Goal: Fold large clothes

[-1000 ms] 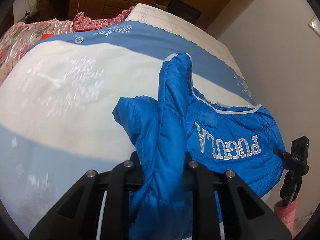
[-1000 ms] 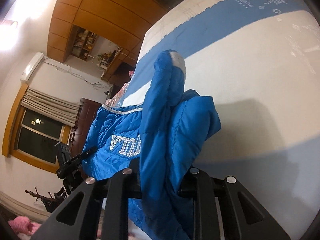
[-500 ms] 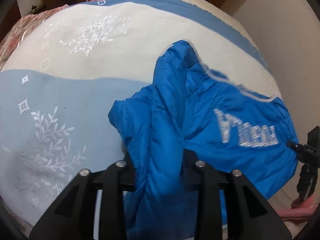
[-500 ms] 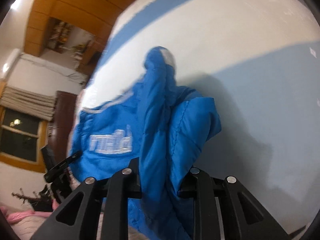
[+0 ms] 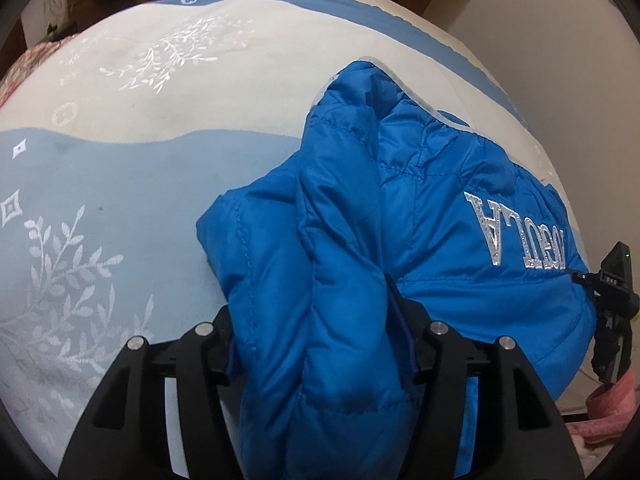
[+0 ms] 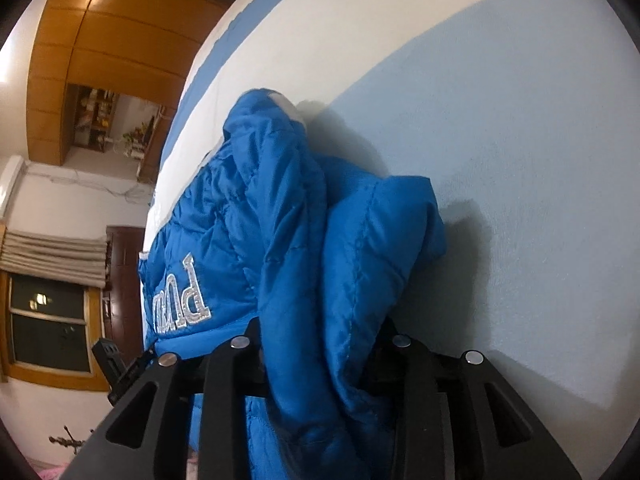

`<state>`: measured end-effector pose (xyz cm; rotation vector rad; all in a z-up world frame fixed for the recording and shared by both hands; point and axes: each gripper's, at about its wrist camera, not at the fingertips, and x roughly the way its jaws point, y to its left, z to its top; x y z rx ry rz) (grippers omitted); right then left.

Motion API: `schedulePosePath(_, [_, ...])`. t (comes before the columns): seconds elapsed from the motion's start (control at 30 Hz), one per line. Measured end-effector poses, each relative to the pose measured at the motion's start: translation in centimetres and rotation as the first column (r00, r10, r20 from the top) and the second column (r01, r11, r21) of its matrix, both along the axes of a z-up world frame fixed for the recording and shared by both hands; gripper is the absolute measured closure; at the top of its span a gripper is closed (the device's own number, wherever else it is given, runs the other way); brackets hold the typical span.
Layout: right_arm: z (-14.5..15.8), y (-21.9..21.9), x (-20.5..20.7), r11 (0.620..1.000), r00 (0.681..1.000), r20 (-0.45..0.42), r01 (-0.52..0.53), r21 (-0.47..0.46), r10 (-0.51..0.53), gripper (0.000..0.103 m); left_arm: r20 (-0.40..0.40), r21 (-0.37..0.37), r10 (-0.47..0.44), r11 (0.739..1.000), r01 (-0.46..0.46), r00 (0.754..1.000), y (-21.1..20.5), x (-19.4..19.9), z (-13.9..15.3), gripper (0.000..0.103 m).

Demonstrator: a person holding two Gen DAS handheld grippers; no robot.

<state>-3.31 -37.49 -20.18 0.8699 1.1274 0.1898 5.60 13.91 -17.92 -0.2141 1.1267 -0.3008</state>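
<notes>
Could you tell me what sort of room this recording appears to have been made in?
Most likely a bedroom at home: the blue jacket lies on a bed with a patterned blue and white cover, wooden cupboards line the wall, and there is a window with a blind.

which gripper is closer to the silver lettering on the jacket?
Hard to call; slightly right. The right gripper clamps the blue jacket with the silver lettering just beside its left finger. The left gripper also clamps it, lettering further off to its right.

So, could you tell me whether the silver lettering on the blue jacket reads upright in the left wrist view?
No, the silver lettering on the blue jacket appears upside down there.
</notes>
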Motion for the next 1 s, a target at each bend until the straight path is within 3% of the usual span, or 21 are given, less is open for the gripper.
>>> schedulePosePath(0.17, [1.3, 0.5, -1.2, 0.998, 1.000, 0.012, 0.020, -0.054, -0.019, 0.065, -0.029, 0.000, 0.019, 1.000, -0.019, 0.999, 0.0, 0.5, 0.8, 0.045])
schedulePosePath(0.3, [4.9, 1.6, -2.3, 0.979, 1.000, 0.015, 0.005, -0.202, -0.002, 0.063, -0.012, 0.061, 0.064, 0.996, -0.064, 0.998, 1.2, -0.1, 3.9, 0.045])
schedulePosePath(0.37, [7.2, 2.4, -3.2, 0.943, 1.000, 0.011, -0.003, -0.333, 0.007, 0.062, 0.016, 0.068, 0.087, 0.994, -0.088, 0.996, 1.7, -0.9, 6.0, 0.045])
schedulePosePath(0.4, [8.8, 3.2, -3.9, 0.903, 0.999, 0.025, -0.011, -0.430, 0.024, 0.062, 0.037, 0.088, 0.097, 0.991, -0.100, 0.995, 1.8, -1.4, 7.0, 0.045])
schedulePosePath(0.47, [11.2, 4.6, -5.0, 0.844, 0.995, 0.083, -0.006, -0.536, 0.060, 0.062, 0.094, 0.135, 0.116, 0.983, -0.128, 0.989, 1.6, -2.4, 9.0, 0.045])
schedulePosePath(0.57, [13.2, 6.5, -6.5, 0.817, 0.973, 0.192, 0.006, -0.576, 0.129, 0.062, 0.159, 0.158, 0.122, 0.976, -0.147, 0.980, 0.2, -3.8, 11.1, 0.045])
schedulePosePath(0.67, [12.3, 8.2, -7.2, 0.773, 0.953, 0.245, 0.020, -0.634, 0.177, 0.064, 0.203, 0.171, 0.120, 0.973, -0.156, 0.972, -1.8, -4.6, 10.9, 0.045])
schedulePosePath(0.8, [9.8, 8.6, -7.5, 0.786, 0.944, 0.268, 0.016, -0.617, 0.191, 0.067, 0.221, 0.177, 0.087, 0.976, -0.127, 0.971, -4.7, -5.3, 8.4, 0.044])
schedulePosePath(0.93, [6.4, 8.1, -6.2, 0.800, 0.953, 0.232, -0.018, -0.600, 0.196, 0.067, 0.147, 0.209, 0.076, 0.972, -0.107, 0.986, -5.9, -5.1, 4.2, 0.044])
schedulePosePath(1.0, [4.9, 7.7, -5.8, 0.817, 0.952, 0.227, -0.040, -0.575, 0.207, 0.069, 0.156, 0.211, 0.066, 0.972, -0.099, 0.986, -6.0, -5.2, 3.3, 0.042])
